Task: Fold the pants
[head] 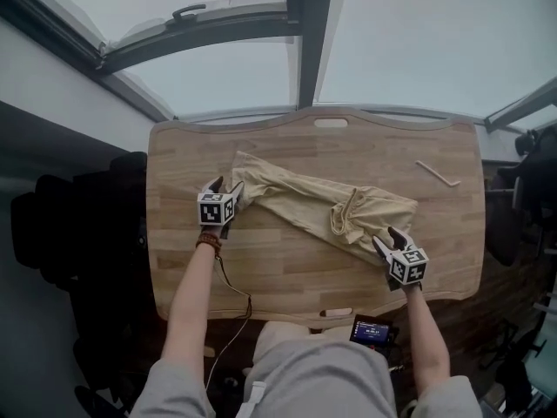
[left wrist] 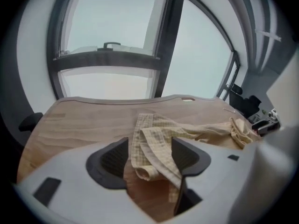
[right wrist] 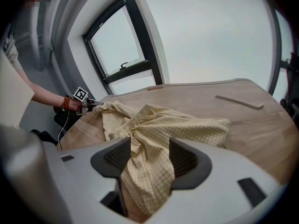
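Beige checked pants lie crumpled across the wooden table, running from upper left to lower right. My left gripper stands at their left end. In the left gripper view its jaws are wide apart, and a rolled leg end of the pants lies loose between them without being pinched. My right gripper is at the pants' lower right edge. In the right gripper view its jaws are spread, with the pants' cloth draped between the pads. The left gripper shows there at the far end.
A thin pale bent stick lies on the table at the right rear. A handle slot is cut near the far edge, below large windows. A small black device with a screen sits below the near edge. Dark chairs stand left.
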Tool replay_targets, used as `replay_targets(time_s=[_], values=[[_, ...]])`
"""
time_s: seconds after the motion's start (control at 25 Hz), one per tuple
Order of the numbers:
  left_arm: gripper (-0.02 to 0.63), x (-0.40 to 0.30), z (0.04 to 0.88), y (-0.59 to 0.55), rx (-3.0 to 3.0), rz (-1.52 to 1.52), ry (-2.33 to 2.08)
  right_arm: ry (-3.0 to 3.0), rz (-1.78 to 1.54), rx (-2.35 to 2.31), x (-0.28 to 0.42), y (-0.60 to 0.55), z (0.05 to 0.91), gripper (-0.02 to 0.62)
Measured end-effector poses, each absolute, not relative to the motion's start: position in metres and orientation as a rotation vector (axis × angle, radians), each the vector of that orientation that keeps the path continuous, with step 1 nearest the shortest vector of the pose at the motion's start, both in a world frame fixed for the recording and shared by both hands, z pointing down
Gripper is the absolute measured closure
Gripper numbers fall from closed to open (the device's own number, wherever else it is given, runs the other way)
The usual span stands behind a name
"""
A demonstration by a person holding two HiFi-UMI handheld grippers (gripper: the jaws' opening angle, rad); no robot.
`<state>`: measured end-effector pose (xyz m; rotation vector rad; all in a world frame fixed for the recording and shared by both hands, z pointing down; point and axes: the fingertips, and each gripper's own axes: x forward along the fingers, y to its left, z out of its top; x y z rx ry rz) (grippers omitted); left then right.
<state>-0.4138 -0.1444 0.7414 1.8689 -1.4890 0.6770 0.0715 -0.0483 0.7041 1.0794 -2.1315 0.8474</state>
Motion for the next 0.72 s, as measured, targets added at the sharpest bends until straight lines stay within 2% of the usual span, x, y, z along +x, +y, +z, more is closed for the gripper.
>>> replay_targets(time_s=[0.52,0.6,0.72], values=[[0.316,-0.4,0.777,-0.149,1.795,0.788,-1.454,-2.145,0.806,1.055,0.063,-0.055,0.697,0.333],[0.327,-0.399,0.778,-0.15,1.789,0.795,-1.459,-2.14,0.809,1.057,0.065,-0.053,0.697,0.333],[0.41,-0.397,0.777,-0.148,1.776,0.77,-1.454,-2.131,0.817,1.053,0.066,-0.048,0.699,0.334]])
